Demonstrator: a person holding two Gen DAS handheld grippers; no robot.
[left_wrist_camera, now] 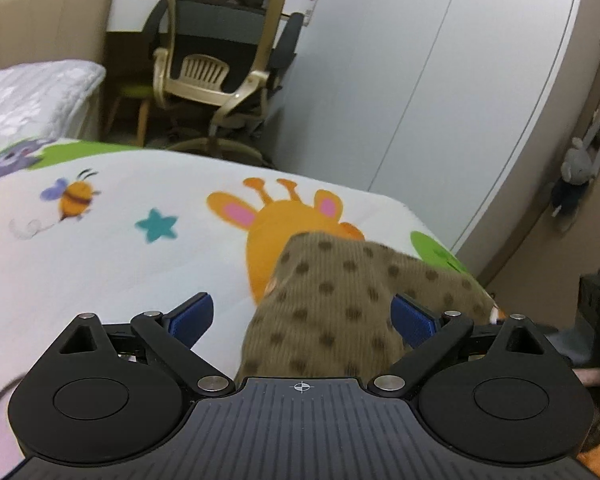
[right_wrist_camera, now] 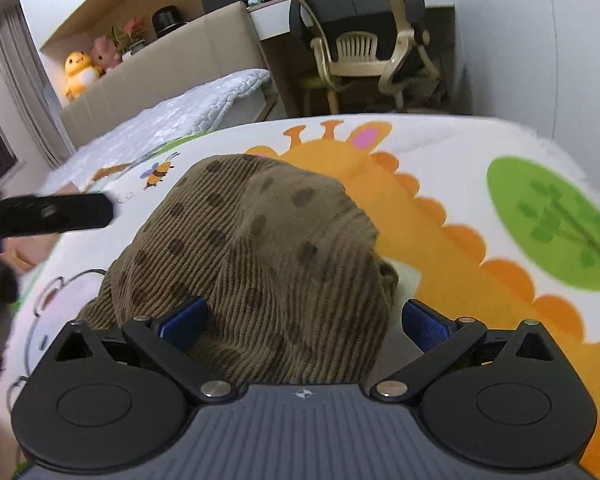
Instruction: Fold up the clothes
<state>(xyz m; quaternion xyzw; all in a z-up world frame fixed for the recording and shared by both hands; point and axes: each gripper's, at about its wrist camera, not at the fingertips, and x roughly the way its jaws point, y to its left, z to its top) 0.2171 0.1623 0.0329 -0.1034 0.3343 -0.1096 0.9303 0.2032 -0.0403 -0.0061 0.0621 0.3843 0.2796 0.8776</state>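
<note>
Both tongs, left (left_wrist_camera: 303,318) and right (right_wrist_camera: 303,320), gape wide, gripping nothing; the bunched spotted garment (right_wrist_camera: 260,256) on the bed (right_wrist_camera: 440,152) could fold crooked.

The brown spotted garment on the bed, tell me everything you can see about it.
The brown garment is ribbed, corduroy-like cloth in olive-brown with darker spots. It lies bunched in a rumpled heap on the cartoon-print bedspread, partly covering the orange giraffe print. Both the left gripper and the right gripper stand open around its near edge.
</note>
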